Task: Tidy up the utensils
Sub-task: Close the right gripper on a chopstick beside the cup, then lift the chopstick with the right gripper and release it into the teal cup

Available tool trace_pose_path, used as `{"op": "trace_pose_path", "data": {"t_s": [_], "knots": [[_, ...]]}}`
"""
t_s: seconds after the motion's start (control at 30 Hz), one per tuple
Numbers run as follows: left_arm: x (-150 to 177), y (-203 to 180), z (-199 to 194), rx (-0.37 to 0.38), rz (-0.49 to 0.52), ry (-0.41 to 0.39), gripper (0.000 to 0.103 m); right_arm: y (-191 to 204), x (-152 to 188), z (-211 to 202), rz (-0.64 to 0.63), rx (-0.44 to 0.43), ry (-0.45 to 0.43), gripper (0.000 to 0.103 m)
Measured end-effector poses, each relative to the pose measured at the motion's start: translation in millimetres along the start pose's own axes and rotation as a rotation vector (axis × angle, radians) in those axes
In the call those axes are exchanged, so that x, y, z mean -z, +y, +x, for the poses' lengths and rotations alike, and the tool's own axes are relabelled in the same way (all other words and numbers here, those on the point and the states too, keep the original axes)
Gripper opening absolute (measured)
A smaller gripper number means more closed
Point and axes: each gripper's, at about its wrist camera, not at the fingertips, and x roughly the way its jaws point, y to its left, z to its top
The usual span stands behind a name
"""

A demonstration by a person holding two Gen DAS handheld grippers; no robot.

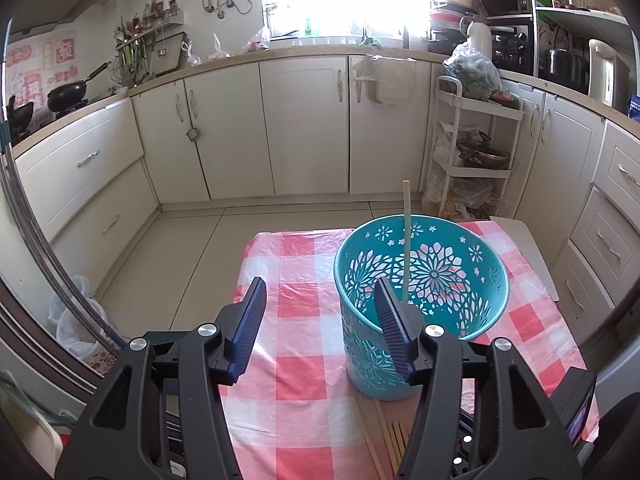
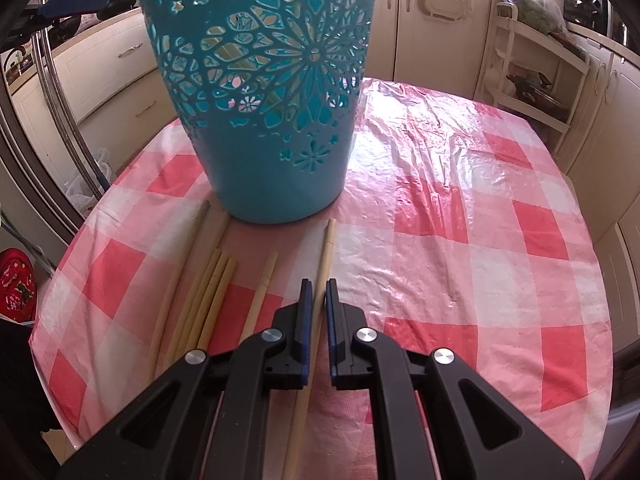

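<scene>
A teal basket [image 1: 360, 344] with cut-out flowers stands on the pink checked tablecloth [image 1: 304, 264]. One pale chopstick [image 1: 406, 240] stands upright inside it. My left gripper [image 1: 320, 282] hangs open above the cloth just left of the basket, with nothing between its fingers. In the right wrist view the basket [image 2: 272, 160] stands close ahead. My right gripper [image 2: 319, 284] is shut on a long chopstick [image 2: 326, 256] that lies on the cloth and points at the basket's base. Several more chopsticks [image 2: 208, 292] lie side by side to its left.
Cream kitchen cabinets [image 1: 304, 128] line the walls beyond the table's far edge. A white trolley [image 1: 472, 152] holding a lidded pot stands at the right. Plastic bags [image 1: 76, 320] sit on the floor at the left. The right half of the tablecloth [image 2: 460, 220] is bare.
</scene>
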Motion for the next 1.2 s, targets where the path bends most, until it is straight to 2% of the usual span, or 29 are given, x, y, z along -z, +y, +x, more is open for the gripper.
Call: {"op": "trace_pose_path", "data": {"t_s": [0.23, 0.43, 0.6, 0.77, 0.9, 1.07, 1.2], "knots": [[1.0, -1.8, -2.3, -0.003, 0.015, -0.007, 0.056, -2.8, 0.4, -0.8, 0.031, -0.024, 0.002, 0.006], [3.4, 15.6, 6.9, 0.027, -0.048, 0.037, 0.059, -36.0, -0.5, -3.0, 0.240, -0.191, 0.040, 0.006], [7.3, 40.2, 15.5, 0.013, -0.137, 0.063, 0.063, -54.8, -6.8, -29.0, 0.347, -0.274, -0.012, 0.006], [11.2, 54.1, 20.4, 0.016, -0.187, 0.080, 0.064, -67.7, -20.9, -72.7, 0.395, -0.314, -0.112, 0.006], [12.7, 57.0, 19.5, 0.026, -0.202, 0.087, 0.065, -78.1, -44.5, -105.4, 0.409, -0.331, -0.203, 0.006], [15.8, 55.3, 13.5, 0.033, -0.197, 0.084, 0.067, -71.4, -94.7, -139.9, 0.377, -0.347, -0.366, 0.006], [18.8, 54.1, 13.0, 0.040, -0.195, 0.092, 0.068, -61.0, -142.9, -152.3, 0.348, -0.339, -0.544, 0.006]]}}
